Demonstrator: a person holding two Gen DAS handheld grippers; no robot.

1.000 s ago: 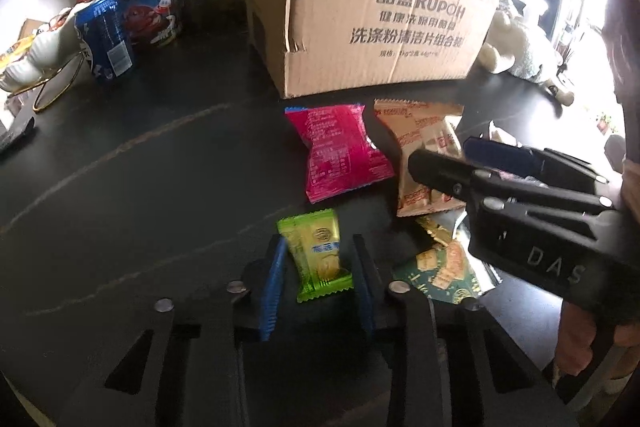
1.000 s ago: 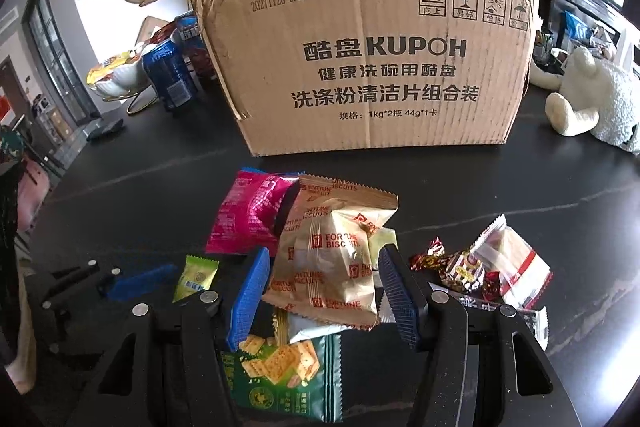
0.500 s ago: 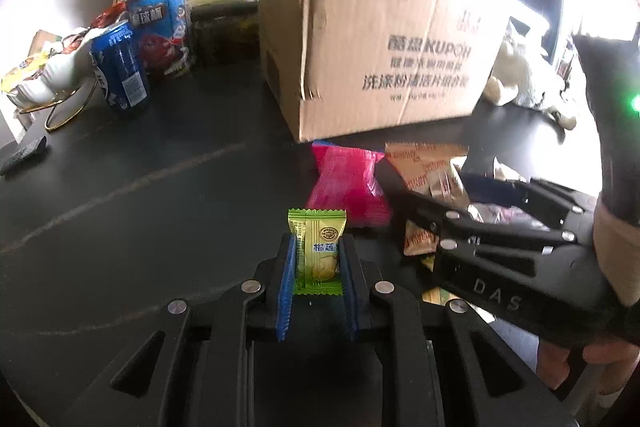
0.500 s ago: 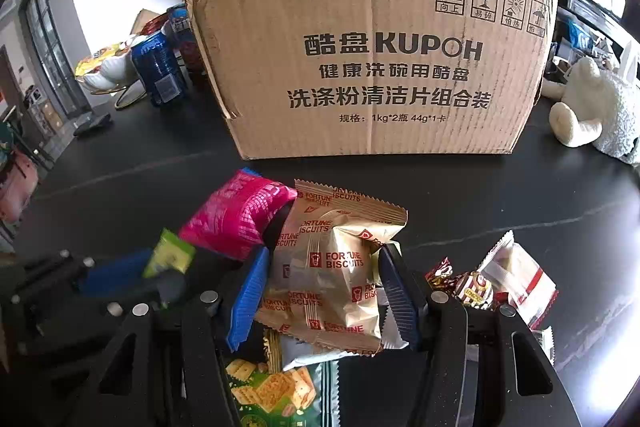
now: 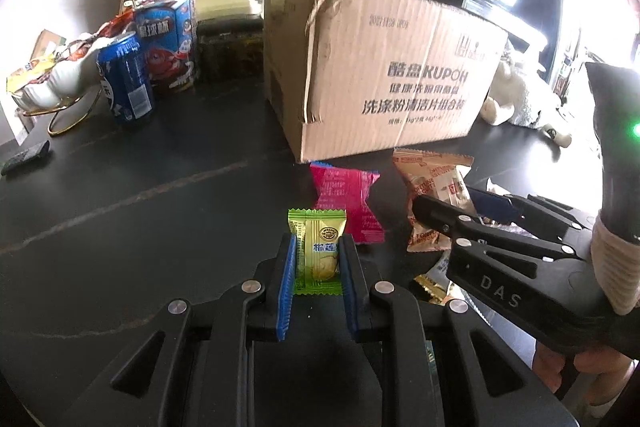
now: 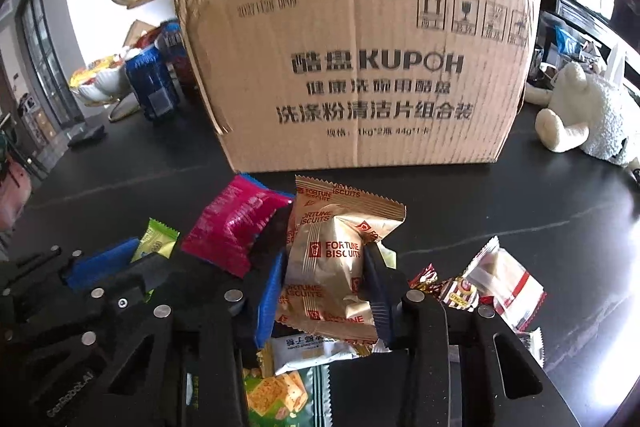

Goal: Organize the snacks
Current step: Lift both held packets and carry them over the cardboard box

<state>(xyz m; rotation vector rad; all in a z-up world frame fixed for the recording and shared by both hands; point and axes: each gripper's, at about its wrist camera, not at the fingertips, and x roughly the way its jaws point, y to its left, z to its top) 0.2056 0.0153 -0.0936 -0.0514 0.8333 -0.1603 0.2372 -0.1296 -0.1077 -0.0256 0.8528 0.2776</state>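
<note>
Box (image 6: 360,83): upright behind the snacks, the likely destination.
Biscuit bag (image 6: 332,263): right gripper (image 6: 326,287) jaws just closing, pinching it; lift gently, it crushes.
Green candy (image 5: 318,251): clamped in left gripper (image 5: 318,267); carry level.

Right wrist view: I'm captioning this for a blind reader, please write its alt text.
The right gripper pinches a tan Fortune Biscuits packet above a pile of snack packets on a black table. A cardboard box stands behind, a pink packet lies left.
</note>
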